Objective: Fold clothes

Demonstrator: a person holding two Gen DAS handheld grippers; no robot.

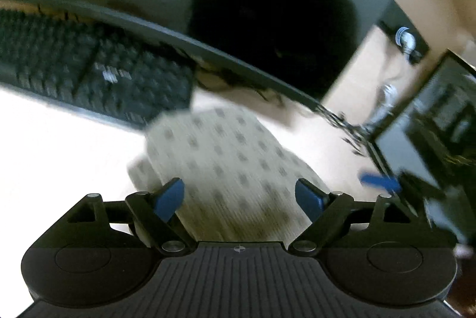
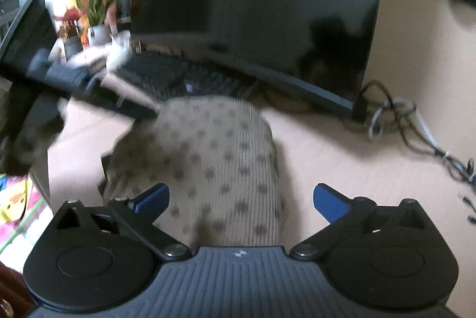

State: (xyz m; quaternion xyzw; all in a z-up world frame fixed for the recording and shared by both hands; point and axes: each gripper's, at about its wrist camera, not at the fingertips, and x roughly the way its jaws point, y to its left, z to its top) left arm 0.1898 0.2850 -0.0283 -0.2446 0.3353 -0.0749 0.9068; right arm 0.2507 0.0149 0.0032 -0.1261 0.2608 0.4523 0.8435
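Note:
A folded beige garment with grey dots lies on the light wooden desk. In the left wrist view my left gripper is open and empty, its blue pads apart above the garment's near end. The other gripper's blue tip shows blurred at the right. In the right wrist view the same garment lies ahead of my right gripper, which is open and empty, its pads spread over the garment's near edge. The left gripper shows blurred at the left.
A black keyboard lies just behind the garment, under a large dark monitor. Cables tangle at the right on the desk. Plants and cups stand at the far left. Colourful fabric lies off the desk's left edge.

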